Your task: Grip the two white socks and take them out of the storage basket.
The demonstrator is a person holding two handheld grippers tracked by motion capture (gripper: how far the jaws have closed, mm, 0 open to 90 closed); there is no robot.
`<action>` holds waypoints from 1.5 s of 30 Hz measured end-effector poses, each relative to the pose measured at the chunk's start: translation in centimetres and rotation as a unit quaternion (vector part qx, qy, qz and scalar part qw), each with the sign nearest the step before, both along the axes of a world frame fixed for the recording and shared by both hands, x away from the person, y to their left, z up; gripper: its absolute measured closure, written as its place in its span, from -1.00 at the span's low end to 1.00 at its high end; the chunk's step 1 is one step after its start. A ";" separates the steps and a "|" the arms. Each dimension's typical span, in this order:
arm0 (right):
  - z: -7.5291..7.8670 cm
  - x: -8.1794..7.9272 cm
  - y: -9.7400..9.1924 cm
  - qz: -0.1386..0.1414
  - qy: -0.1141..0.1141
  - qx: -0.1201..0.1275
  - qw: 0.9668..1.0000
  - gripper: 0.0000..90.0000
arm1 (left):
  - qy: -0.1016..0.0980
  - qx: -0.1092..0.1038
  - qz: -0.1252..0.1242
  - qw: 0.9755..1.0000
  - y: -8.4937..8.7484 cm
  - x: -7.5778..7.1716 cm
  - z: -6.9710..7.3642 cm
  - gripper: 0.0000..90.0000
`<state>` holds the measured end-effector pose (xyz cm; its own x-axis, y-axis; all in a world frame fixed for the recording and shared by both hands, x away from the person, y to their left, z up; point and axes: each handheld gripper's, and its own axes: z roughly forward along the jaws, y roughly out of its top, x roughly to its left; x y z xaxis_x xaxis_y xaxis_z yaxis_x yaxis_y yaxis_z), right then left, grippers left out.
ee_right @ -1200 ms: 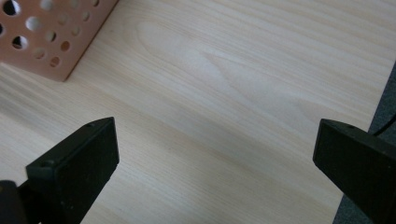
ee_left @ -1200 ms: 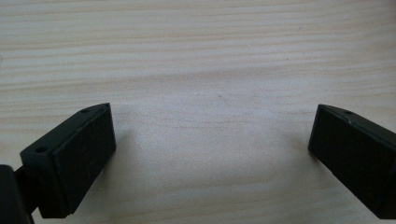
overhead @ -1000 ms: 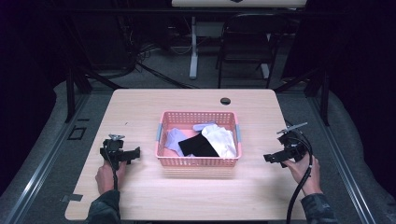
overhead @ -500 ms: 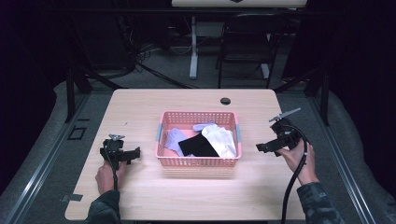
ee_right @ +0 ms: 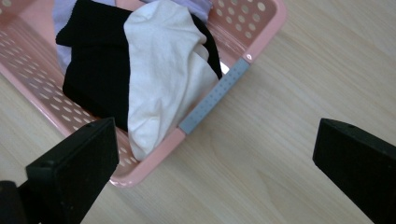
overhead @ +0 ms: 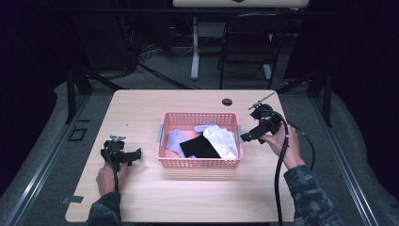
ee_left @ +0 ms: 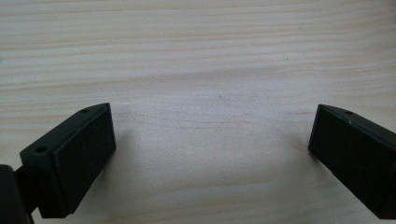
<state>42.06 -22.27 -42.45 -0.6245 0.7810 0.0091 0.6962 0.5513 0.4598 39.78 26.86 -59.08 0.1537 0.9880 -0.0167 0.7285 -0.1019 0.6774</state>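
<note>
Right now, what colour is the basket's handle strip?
Grey, on the pink basket; handle strip clearest in the right gripper view.

1 pink basket [overhead: 197,163] on the surface [overhead: 141,113] — holds 3 cloth pcs: 1 white [overhead: 222,140], 1 black [overhead: 200,147], 1 lavender [overhead: 173,139]. 2 claws — left claw [overhead: 137,154], right claw [overhead: 245,137]. 1 dark round hole [overhead: 227,101] near far edge.

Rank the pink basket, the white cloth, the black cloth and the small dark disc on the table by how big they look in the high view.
1. pink basket
2. white cloth and black cloth: too similar to rank, both partly hidden
3. dark disc, though it lies farther from the camera
</note>
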 end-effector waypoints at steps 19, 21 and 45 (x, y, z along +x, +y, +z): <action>-1.0 3.6 5.9 0.044 0.036 -0.003 0.998 -0.32 | 0.000 -0.001 0.000 1.000 0.0 0.0 0.0 -0.98; -1.4 4.0 6.1 0.045 0.043 -0.006 0.998 -0.29 | 0.000 -0.001 0.000 1.000 0.0 0.0 0.0 -0.98; -5.4 5.9 6.8 0.010 0.095 -0.036 0.995 0.32 | 0.000 -0.001 0.000 1.000 0.0 0.0 0.0 -0.98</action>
<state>47.95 -15.45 -47.87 -0.6324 0.7712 0.0727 0.7550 0.5927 0.2805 39.78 26.87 -59.09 0.1532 0.9880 -0.0181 0.7288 -0.1006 0.6773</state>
